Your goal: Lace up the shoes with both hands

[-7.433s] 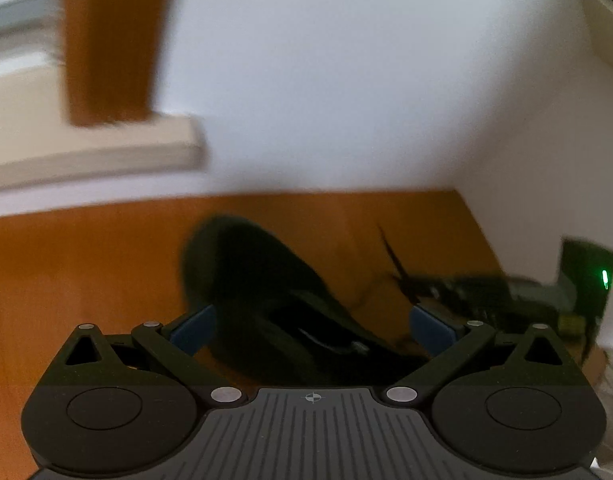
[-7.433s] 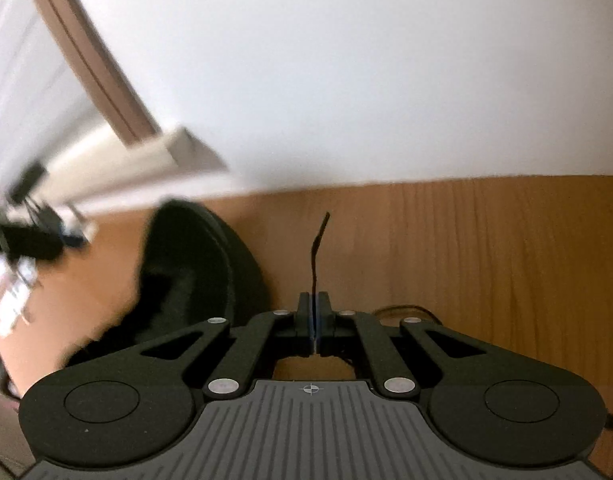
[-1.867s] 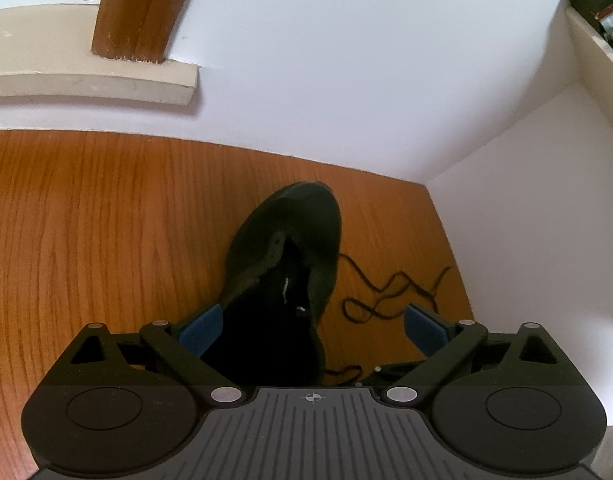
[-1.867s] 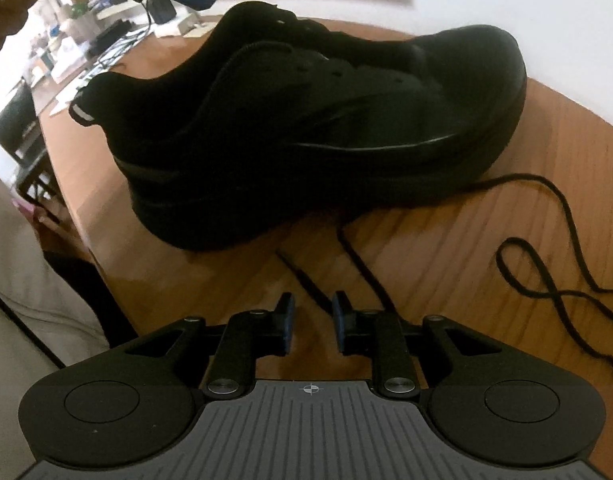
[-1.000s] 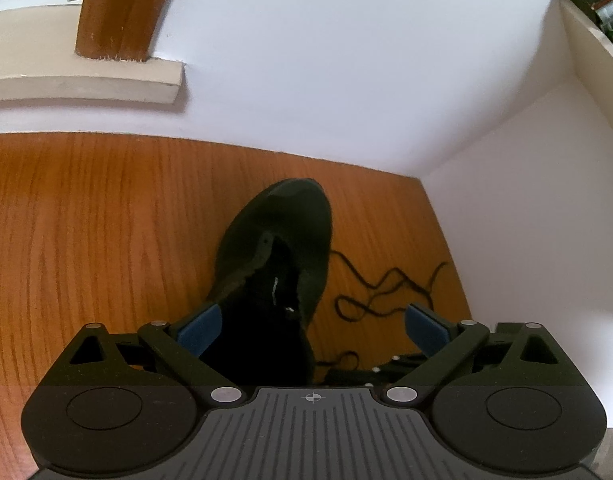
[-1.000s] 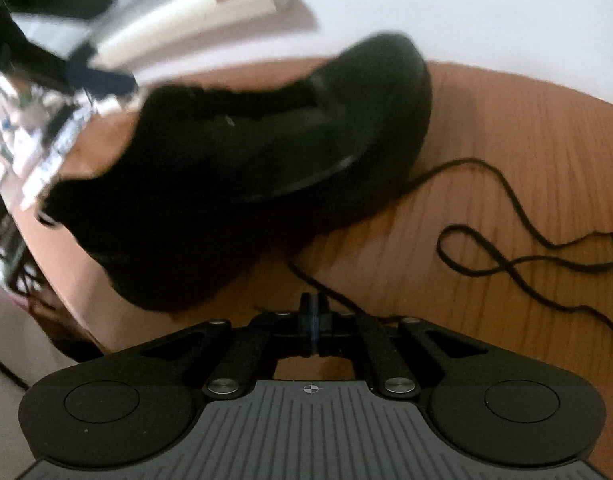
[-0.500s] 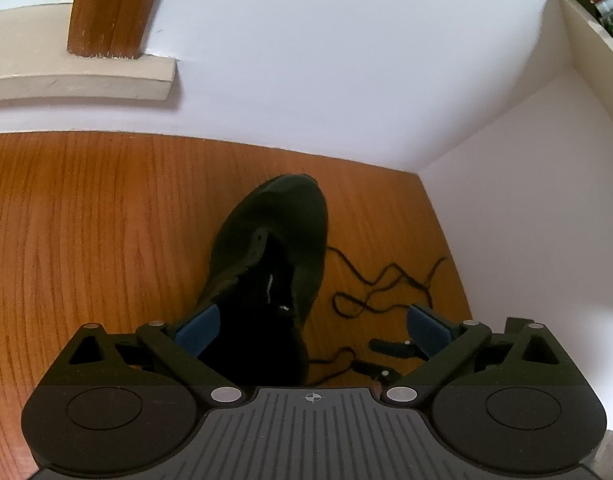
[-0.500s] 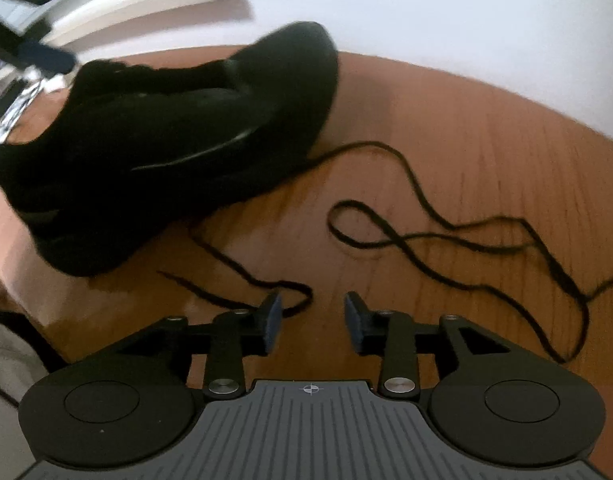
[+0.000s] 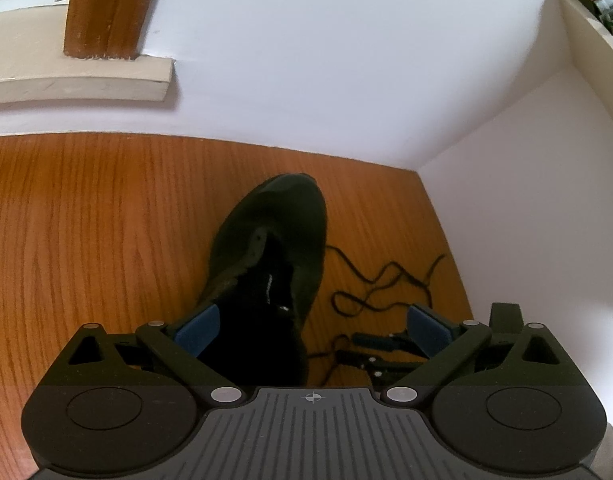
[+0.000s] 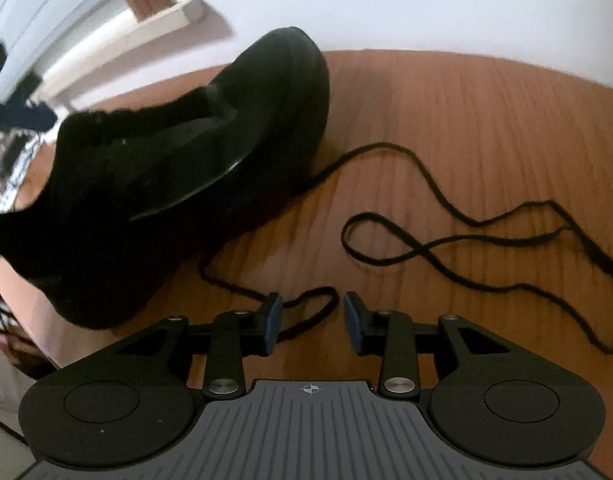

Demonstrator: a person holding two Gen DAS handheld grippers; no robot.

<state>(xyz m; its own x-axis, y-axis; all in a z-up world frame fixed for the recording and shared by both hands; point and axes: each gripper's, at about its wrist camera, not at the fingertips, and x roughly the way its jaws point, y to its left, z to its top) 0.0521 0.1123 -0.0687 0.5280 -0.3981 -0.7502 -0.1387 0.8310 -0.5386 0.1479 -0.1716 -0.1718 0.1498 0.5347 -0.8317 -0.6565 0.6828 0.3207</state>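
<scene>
Right gripper (image 10: 312, 322) partly open, holding nothing; bend of lace (image 10: 310, 300) lies between pads, unpinched. Left gripper (image 9: 312, 326) wide open, straddling heel of shoe (image 9: 274, 248) without touching. Shoe on wooden table (image 9: 86, 220), lace sprawled loose beside it. I judge lacing barely started. Eyelets too dark to read; lace ends unclear.

- A black sneaker (image 10: 178, 168) lay on its side on the wooden surface (image 10: 466, 112).
- Its black shoelace (image 10: 446, 248) trailed loosely.
- The right tongs (image 10: 312, 320) stood parted above a lace loop, gripping nothing.
</scene>
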